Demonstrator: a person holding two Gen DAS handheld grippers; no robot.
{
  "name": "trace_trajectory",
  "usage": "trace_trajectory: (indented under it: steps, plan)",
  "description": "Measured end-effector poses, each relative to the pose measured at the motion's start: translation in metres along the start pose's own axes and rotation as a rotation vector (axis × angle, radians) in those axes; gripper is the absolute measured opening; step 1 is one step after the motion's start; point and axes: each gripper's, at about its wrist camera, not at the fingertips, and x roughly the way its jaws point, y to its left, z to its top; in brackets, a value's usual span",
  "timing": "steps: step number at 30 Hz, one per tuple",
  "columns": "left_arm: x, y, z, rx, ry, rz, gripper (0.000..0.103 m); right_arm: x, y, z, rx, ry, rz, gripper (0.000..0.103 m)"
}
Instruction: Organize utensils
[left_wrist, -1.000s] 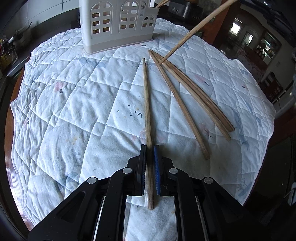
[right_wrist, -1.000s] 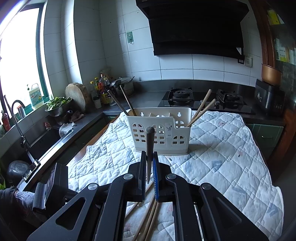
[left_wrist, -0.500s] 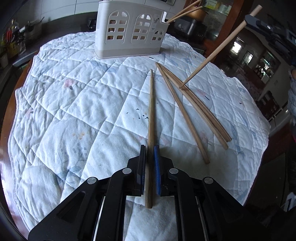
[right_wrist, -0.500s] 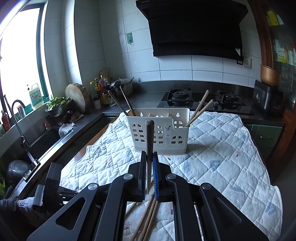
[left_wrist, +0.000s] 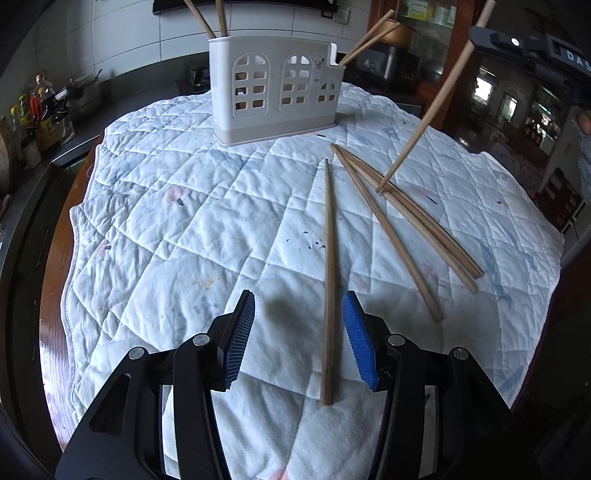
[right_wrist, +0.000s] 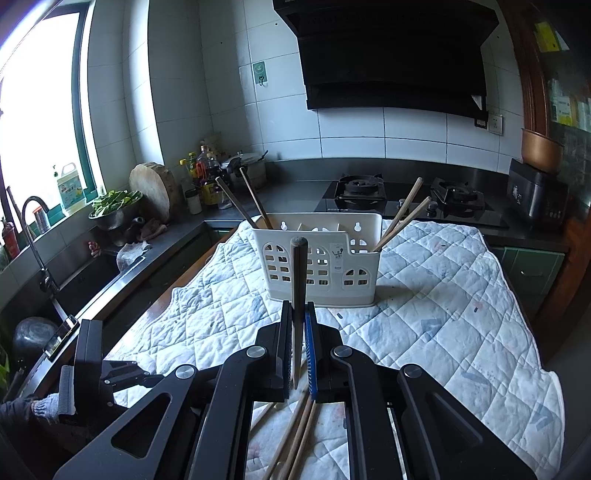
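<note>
Left gripper (left_wrist: 298, 332): jaws apart, straddling one chopstick (left_wrist: 328, 266) that lies flat on the quilted cloth (left_wrist: 166, 229), its thick end toward the near edge; the stick sits closer to the right pad, touching neither. Right gripper (right_wrist: 298, 347): clamped on a second chopstick (right_wrist: 297, 288), held upright, its lower tip hanging over the three loose sticks (left_wrist: 402, 218) toward the cloth's right edge. The white holder (right_wrist: 321, 266) stands at the far edge with sticks already in both end compartments. Step in hand, as I judge it: carry the right-hand stick to the holder. Raise it until the tip clears the rim, keep it vertical, release only once the tip is inside a compartment (an early release would likely tip it out). For the left: centre over its stick before closing.
</note>
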Motion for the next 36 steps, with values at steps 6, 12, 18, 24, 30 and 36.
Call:
trace_trajectory:
  steps: [6,12,18,24,30,36]
  plan:
    - [0.006,-0.01,-0.006,0.0,0.032,-0.011,0.05,0.003,0.002,-0.002,0.0,0.008,0.003,0.007]
    - [0.007,-0.008,-0.007,-0.04,0.028,-0.002,0.038,0.003,0.003,-0.003,0.003,0.008,0.001,0.007]
    - [0.008,-0.013,-0.008,-0.031,0.029,-0.001,0.028,0.004,0.002,-0.003,0.008,0.013,0.003,0.007]
    - [0.013,-0.019,-0.006,-0.004,0.044,0.006,0.021,0.004,0.002,-0.003,0.008,0.013,0.004,0.007]
    - [0.016,-0.028,-0.004,0.05,0.057,0.049,0.014,0.006,0.003,-0.004,0.011,0.014,0.006,0.007]
    - [0.012,-0.029,0.0,0.05,0.048,0.053,0.006,0.006,0.002,-0.004,0.016,0.012,0.007,0.007]
